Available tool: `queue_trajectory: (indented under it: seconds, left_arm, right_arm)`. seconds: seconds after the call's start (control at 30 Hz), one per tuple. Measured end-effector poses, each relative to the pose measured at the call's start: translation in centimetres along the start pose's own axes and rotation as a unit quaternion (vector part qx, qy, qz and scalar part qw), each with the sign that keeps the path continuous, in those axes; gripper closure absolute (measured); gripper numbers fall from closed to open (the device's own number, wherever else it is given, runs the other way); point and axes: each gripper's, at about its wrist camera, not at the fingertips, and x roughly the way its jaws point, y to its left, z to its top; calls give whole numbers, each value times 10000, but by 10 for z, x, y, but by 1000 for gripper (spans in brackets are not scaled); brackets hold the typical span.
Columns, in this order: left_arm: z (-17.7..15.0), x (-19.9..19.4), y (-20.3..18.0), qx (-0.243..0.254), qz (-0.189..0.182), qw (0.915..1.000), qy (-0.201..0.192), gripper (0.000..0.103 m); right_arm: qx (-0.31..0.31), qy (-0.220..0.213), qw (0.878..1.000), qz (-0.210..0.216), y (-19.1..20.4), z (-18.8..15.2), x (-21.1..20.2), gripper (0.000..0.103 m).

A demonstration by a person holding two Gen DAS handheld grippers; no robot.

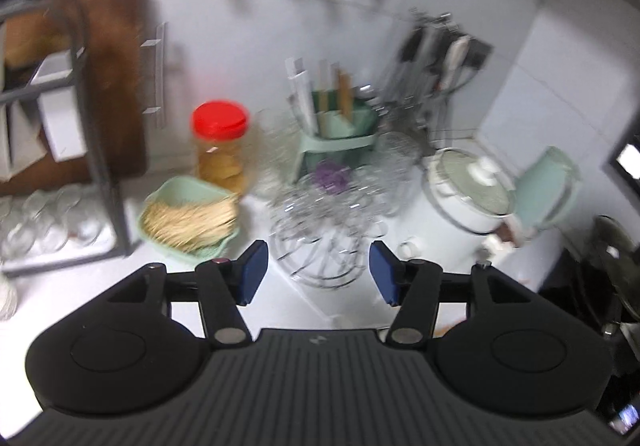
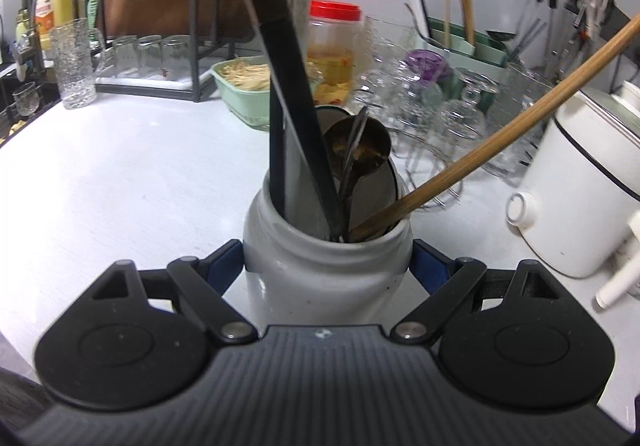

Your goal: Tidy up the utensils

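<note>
Right gripper (image 2: pixel 326 266) is clamped on the white jar (image 2: pixel 326 270), its blue pads pressing both sides; the ladle (image 2: pixel 356 150) and wooden stick (image 2: pixel 480 150) stand inside, leaning up and away, while the left gripper (image 1: pixel 318 272) hangs spread and empty above the wire rack (image 1: pixel 328 230), so the right is nearer

Home kitchen: rice cooker (image 2: pixel 580 182), glasses (image 2: pixel 460 102), cutting board (image 1: pixel 116 78).

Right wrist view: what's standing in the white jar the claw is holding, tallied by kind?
In the white jar, gripped by the right claw:
Black-handled utensils: 1
Metal ladles: 1
Wooden sticks: 1
Total: 3
</note>
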Motion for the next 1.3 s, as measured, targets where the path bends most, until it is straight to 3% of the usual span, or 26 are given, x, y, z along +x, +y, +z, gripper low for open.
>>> queue_trajectory:
  seconds: [0.23,0.47,0.77,1.07,1.3]
  left_arm:
    - [-25,55,14,-311,435,9977,421,33]
    - [-60,131,16,-681,489,9905,1089,26]
    - [-84,212,-3,-831,801,9862,1187,28]
    - [-90,265,-11,-706,985,9850,1226,61]
    - [-85,276,-20,-239,1263,9833,1287,85]
  right_arm:
    - [166,67,9997,-182,-25,-12,-10,12]
    - [136,154,9997,-148,-47,-19,-16,12]
    - [-60,150,9998,106,-61,-22,-19,12]
    - [-202,93,9993,304,-69,-26,-21,12]
    - [-188,88,9992,334,-73,-26,-20,12]
